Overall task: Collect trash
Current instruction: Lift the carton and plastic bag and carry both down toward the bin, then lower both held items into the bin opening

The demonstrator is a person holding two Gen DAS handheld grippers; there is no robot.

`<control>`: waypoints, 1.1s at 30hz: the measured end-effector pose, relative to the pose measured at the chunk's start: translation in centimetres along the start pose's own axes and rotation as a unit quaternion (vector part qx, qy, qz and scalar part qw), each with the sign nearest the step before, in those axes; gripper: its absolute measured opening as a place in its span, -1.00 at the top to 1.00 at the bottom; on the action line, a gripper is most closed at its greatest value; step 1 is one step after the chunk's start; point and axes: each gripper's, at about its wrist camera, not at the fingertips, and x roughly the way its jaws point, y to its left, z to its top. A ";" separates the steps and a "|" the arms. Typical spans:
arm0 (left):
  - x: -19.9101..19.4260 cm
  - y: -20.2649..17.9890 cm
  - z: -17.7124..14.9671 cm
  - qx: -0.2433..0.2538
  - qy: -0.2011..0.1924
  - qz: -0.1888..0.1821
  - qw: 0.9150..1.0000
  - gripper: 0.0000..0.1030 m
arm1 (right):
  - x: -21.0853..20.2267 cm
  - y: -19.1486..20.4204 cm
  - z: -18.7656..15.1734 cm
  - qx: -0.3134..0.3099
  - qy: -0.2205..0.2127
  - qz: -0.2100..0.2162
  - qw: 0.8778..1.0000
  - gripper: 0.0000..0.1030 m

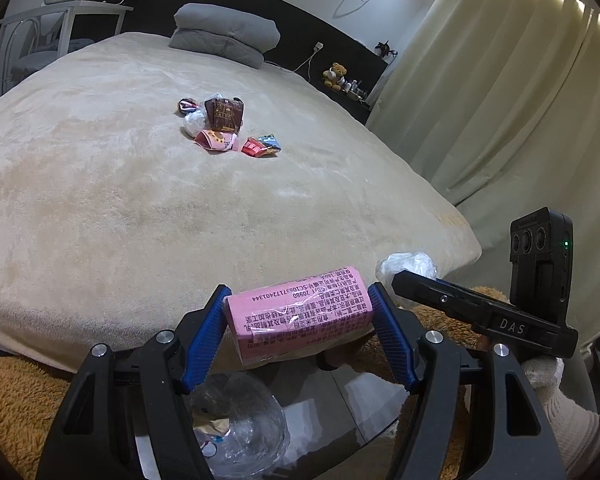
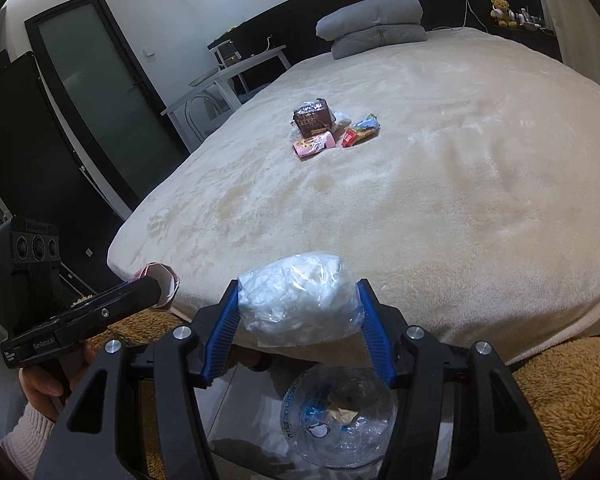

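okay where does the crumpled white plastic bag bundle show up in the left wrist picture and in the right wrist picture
Left wrist view: the crumpled white plastic bag bundle sits right of centre, low, at the tip of the right gripper, partly hidden.
Right wrist view: bottom centre, clamped between the blue fingers.
Shared landmark: the folded grey quilt at the far end of the bed.

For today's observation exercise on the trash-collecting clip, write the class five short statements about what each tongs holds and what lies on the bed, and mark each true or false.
1. The left tongs grip a pink printed wrapper packet. True.
2. The right tongs are empty. False: they grip a crumpled clear plastic bag.
3. A small pile of snack wrappers lies mid-bed. True.
4. A clear-lined bin sits below the tongs. True.
5. The folded grey quilt lies on the floor. False: it lies on the bed.
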 end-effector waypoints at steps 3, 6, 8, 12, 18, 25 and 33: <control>0.3 0.1 -0.3 -0.002 0.009 0.002 1.000 -0.33 | 0.6 0.0 -0.4 0.008 0.018 0.000 1.000 -0.11; 0.4 0.1 -0.5 -0.002 0.015 0.000 1.000 -0.33 | 1.1 -0.1 -0.7 0.018 0.033 0.001 0.999 -0.11; 0.6 0.2 -0.8 -0.004 0.021 0.001 1.000 -0.33 | 1.5 -0.3 -1.0 0.024 0.044 -0.002 0.999 -0.11; 1.4 0.3 -1.5 -0.007 0.043 0.003 0.999 -0.33 | 2.6 -1.2 -1.5 0.048 0.076 -0.008 0.996 -0.11; 3.1 0.4 -2.7 -0.009 0.087 0.011 0.996 -0.33 | 4.2 -2.6 -2.1 0.086 0.117 -0.011 0.989 -0.11; 4.6 0.6 -3.9 -0.007 0.130 0.025 0.991 -0.33 | 5.9 -3.4 -3.0 0.107 0.162 -0.021 0.981 -0.11; 7.0 2.0 -5.4 -0.024 0.196 0.058 0.979 -0.33 | 8.1 -4.3 -4.2 0.133 0.211 -0.031 0.968 -0.11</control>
